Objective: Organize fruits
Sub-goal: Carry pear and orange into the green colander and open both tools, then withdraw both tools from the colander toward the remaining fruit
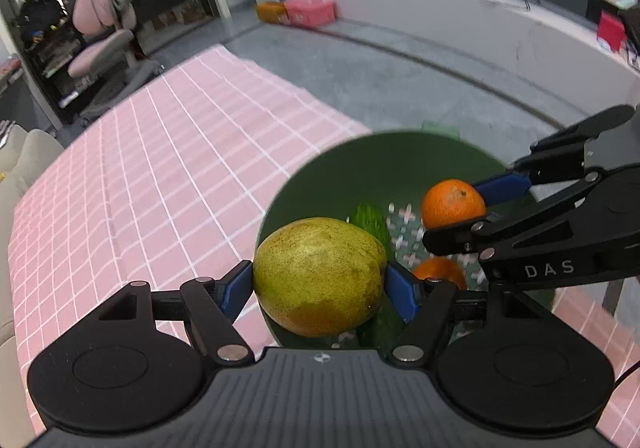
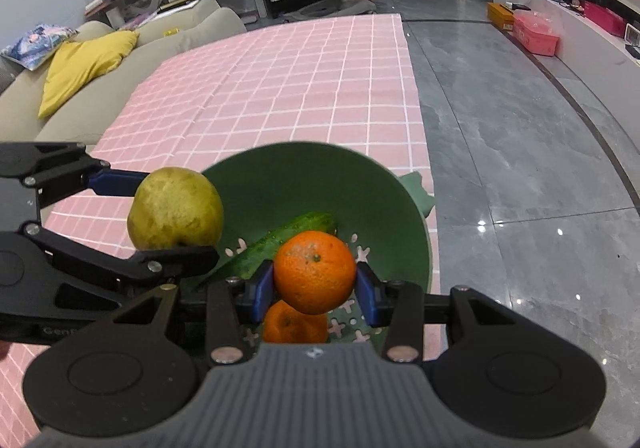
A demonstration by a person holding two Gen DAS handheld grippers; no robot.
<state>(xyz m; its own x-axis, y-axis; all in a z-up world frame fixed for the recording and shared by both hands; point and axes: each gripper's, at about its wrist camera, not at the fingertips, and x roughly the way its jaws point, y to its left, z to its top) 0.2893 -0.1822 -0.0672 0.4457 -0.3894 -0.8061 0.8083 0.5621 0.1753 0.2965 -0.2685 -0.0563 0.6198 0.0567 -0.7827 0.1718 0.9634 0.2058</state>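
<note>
A speckled yellow-green pear [image 1: 318, 276] is clamped in the left claw [image 1: 320, 288] over the near-left rim of a green perforated plastic bowl [image 2: 280, 183]; the right claw [image 2: 315, 284] grips a round orange mandarin [image 2: 314, 272] above it (another mandarin [image 2: 294, 322] and a dark green cucumber [image 2: 280, 244] lie inside), on the pink checked tabletop [image 2: 280, 87]

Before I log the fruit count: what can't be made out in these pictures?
- Lower orange: partly hidden by the held orange and the right gripper in both views.
- Cucumber: its near end is behind the left gripper and pear.
- Green bowl: near rim and floor are hidden, so more fruit cannot be ruled out.
</note>
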